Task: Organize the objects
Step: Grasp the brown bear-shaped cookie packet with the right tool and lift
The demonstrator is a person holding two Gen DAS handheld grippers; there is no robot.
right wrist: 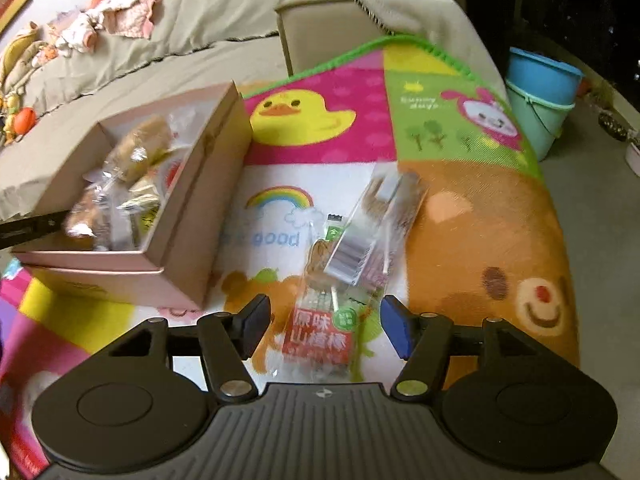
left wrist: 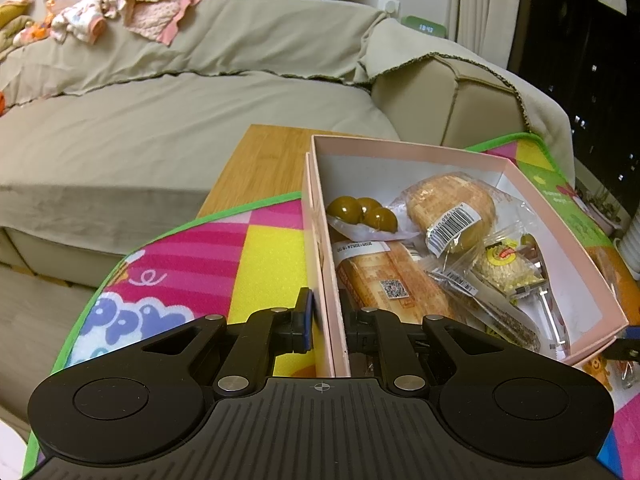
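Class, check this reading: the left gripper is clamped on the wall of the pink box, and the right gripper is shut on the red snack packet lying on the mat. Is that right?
One error. The right wrist view shows the right gripper open, its fingers either side of the red snack packet on the mat, not shut on it. The left gripper does clamp the pink box wall.

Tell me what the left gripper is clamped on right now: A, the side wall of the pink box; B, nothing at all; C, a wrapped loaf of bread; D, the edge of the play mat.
A: in the left wrist view the left gripper has one finger outside and one inside the pink box, pinching its near side wall, with the snacks lying untouched inside.
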